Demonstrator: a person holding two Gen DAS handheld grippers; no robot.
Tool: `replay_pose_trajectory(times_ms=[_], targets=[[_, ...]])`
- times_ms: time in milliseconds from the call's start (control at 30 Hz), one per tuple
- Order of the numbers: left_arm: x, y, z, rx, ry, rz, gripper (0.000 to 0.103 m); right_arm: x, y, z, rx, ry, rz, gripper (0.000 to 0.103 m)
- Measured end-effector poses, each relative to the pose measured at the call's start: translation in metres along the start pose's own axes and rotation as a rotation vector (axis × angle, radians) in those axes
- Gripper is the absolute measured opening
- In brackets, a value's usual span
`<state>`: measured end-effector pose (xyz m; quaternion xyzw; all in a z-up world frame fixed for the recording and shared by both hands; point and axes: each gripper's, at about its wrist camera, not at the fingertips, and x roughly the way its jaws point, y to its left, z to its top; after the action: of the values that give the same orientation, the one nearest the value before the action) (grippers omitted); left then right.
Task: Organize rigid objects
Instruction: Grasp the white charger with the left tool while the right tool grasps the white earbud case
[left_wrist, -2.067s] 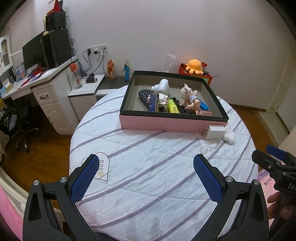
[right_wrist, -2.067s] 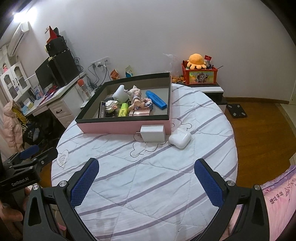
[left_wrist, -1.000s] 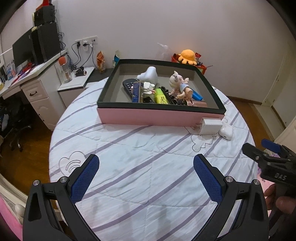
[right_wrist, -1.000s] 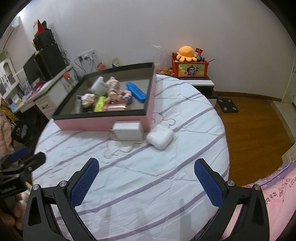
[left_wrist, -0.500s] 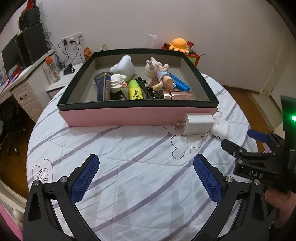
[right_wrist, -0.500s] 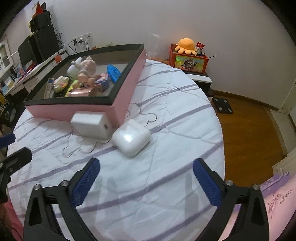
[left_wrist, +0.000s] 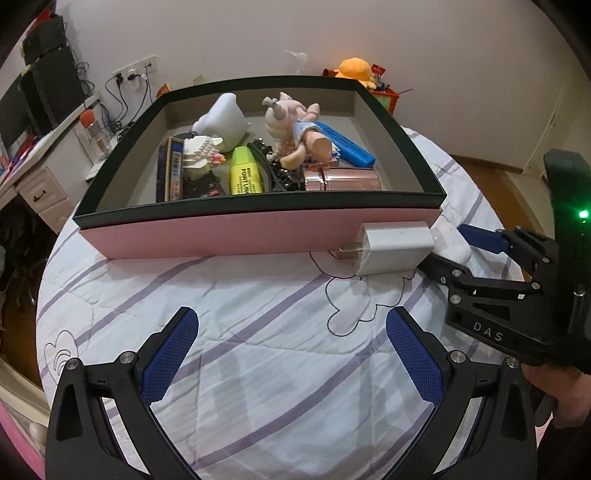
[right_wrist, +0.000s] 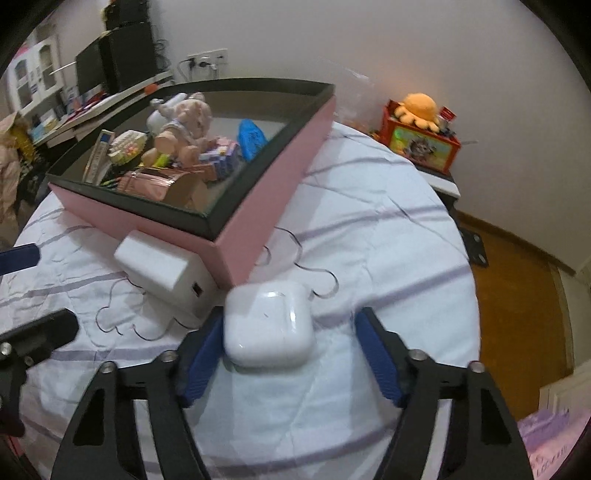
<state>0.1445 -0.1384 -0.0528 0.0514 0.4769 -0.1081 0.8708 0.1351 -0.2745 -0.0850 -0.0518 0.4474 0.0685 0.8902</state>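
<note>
Closing around the small white rounded earbud case (right_wrist: 269, 325), my right gripper (right_wrist: 291, 350) has just been narrowing its jaws from fully spread; the case now sits between the blue pads. The left pad (right_wrist: 201, 354) looks to touch the case's side, while a gap shows at the right pad (right_wrist: 378, 358), so I judge the grip not yet made. Compared with a second ago, both my grippers are lower and nearer the box, and the case fills far more of the right wrist view. For the task, this means the pick of the next loose item is under way, with the lift and placement still to come.

The round bed under a white quilt with purple stripes (left_wrist: 258, 332) carries everything. On its far half rests the large shallow rectangular box, pink outside with a black rim (left_wrist: 221, 236). Inside it, largest first: a pale doll with a blue dress (left_wrist: 295, 125), a white rounded plastic jug-like shape (left_wrist: 225, 120), a long blue flat bar (left_wrist: 349, 146), a rose-gold metallic cylinder (left_wrist: 343, 179), a yellow highlighter (left_wrist: 243, 171), and other small items too cluttered to name.

Outside, touching the box's near right corner, lies a white rectangular plug-in charger (left_wrist: 391, 247); the earbud case is just right of it.

My left gripper (left_wrist: 295, 354) hangs over bare quilt, fingers wide apart, holding nothing.
</note>
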Motion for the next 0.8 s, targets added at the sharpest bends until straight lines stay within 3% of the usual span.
replay_pose_trajectory(times_ms=[33, 67, 500, 800], targets=[[0.001, -0.001, 0.0, 0.0, 0.002, 0.0, 0.103, -0.001, 0.001, 0.0, -0.002, -0.004, 0.007, 0.049], [0.002, -0.001, 0.001, -0.001, 0.003, -0.001, 0.103, -0.002, 0.002, -0.001, -0.003, -0.008, 0.013, 0.045], [0.019, -0.032, 0.008, 0.018, 0.008, -0.045, 0.103, -0.025, -0.009, -0.027, 0.066, -0.018, -0.017, 0.045], [0.037, -0.043, 0.024, -0.02, 0.019, -0.051, 0.103, -0.027, -0.019, -0.034, 0.087, -0.024, -0.028, 0.045]])
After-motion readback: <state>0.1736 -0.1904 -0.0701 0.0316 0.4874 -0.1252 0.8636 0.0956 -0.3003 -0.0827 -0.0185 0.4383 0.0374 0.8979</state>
